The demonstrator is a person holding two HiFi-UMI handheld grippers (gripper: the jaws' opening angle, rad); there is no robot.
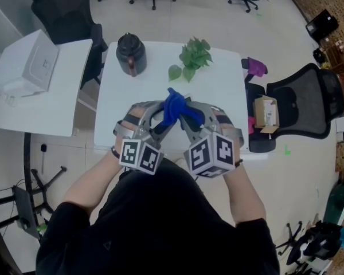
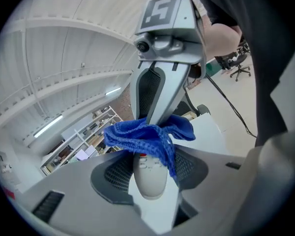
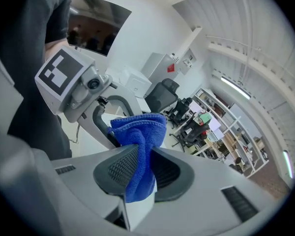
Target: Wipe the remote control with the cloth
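Head view: your left gripper (image 1: 151, 121) and right gripper (image 1: 190, 118) meet, cloth (image 1: 173, 106) between their tips. Left gripper view: jaws clamp the remote control (image 2: 150, 180), cloth draped over its far end. Right gripper view: jaws pinch the cloth. Wiping seems underway; next, drag the cloth along the remote.

Jug (image 1: 131, 53) back left on table (image 1: 116, 99), plant (image 1: 192, 56) right of it, cloth (image 1: 173, 107) in front

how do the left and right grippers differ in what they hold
The left gripper grips the pale remote control; the right gripper pinches the blue cloth. The left jaws stand wider apart than the right jaws. Both meet over the white table, cloth draped on the remote.
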